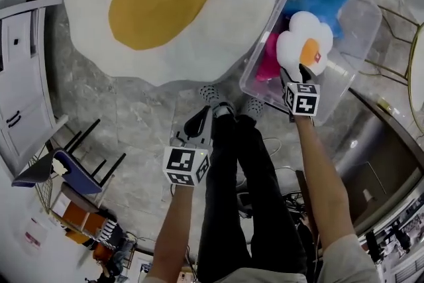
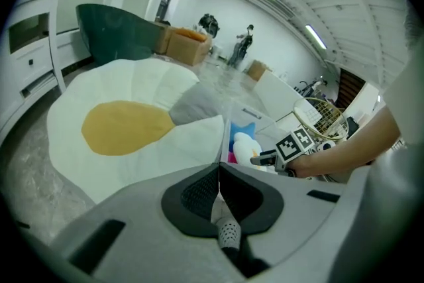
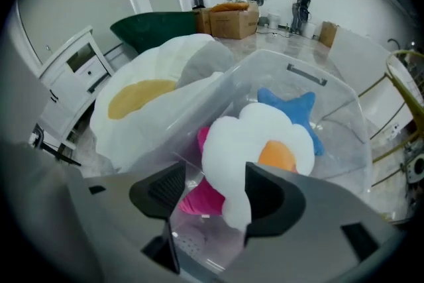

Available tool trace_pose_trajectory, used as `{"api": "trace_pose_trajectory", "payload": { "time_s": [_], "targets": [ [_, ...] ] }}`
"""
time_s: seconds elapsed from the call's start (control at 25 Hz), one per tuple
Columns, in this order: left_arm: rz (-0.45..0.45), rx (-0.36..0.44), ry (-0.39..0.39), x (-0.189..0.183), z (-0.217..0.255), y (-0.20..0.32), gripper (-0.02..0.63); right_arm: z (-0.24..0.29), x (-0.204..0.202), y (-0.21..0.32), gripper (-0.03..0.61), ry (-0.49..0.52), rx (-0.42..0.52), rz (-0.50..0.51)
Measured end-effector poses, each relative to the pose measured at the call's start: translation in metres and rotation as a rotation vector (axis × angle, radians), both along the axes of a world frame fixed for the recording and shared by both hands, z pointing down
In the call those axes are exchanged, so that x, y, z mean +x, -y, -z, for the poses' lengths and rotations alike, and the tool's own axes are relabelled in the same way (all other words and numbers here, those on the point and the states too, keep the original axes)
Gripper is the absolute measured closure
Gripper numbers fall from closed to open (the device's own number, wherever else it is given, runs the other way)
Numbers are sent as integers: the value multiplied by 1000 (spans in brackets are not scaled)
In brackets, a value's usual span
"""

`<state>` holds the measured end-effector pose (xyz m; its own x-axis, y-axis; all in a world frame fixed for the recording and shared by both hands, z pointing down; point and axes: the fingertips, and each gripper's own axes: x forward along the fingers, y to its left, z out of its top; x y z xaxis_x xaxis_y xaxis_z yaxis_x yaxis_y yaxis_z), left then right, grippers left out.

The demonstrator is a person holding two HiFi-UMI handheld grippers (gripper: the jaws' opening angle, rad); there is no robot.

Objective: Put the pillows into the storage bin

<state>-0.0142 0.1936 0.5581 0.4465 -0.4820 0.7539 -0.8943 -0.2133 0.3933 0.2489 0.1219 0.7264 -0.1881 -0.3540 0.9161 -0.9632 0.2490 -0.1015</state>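
Pillows lie partly in the bin (image 1: 358, 33), so by my reading the task is over halfway. The right gripper (image 3: 215, 189) points steeply down over the bin's near end, its jaws apart. A white flower pillow (image 3: 255, 142) sits between them: one lobe rests against the right-hand jaw, while the left-hand jaw stands clear of it, so nothing is clamped. Whether the flower's weight is on the pillows below or on that jaw, I cannot tell. Just under it, toward the left-hand jaw, lies a pink pillow (image 3: 199, 199). Beyond the tips, at the bin's far end, lies a blue star pillow (image 3: 295, 109). Those two look stowed, and the flower looks all but delivered.

The left gripper (image 2: 218, 185) hangs lower and nearer the person's legs, jaws together with nothing in them. Ahead of its tips, on the floor outside the bin, spreads a big egg pillow (image 2: 126, 126). A grey pillow (image 2: 195, 103) rests on the egg's far edge, beside the bin wall.

What seems left is to let the flower settle, then carry in the grey one and the egg. The egg looks wider than the bin, so it would likely need folding or squashing on top.
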Motion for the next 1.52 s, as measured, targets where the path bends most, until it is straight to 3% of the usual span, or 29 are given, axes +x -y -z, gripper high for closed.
{"api": "trace_pose_trajectory", "payload": {
  "time_s": [0.12,0.28,0.4,0.48,0.56,0.72,0.84,1.0,1.24,1.52],
  "targets": [
    [-37,4,-24,16,-13,5,603,-18,3,1,264,-58,-17,11],
    [-70,-1,-43,30,-31,6,603,-43,3,11,200,-45,-24,-10],
    [-100,-8,-29,30,-43,6,603,-59,5,16,192,-63,-43,-30],
    [-109,-10,-24,26,-45,9,603,-64,10,17,223,-82,-61,-44],
    [-113,-11,-23,21,-44,15,603,-60,13,17,312,-86,-68,-56],
    [-115,-28,-98,21,-29,29,603,-29,26,17,389,-93,-31,-91],
    [-135,-21,-124,29,-9,40,603,0,38,7,433,-112,12,-64],
    [-232,-9,-140,46,20,47,603,46,43,-3,456,-132,84,14],
    [-360,-75,-260,76,58,38,601,127,22,-10,462,-117,198,60],
    [-293,-81,-326,81,98,49,600,198,-27,11,459,-127,325,229]
  ]
}}
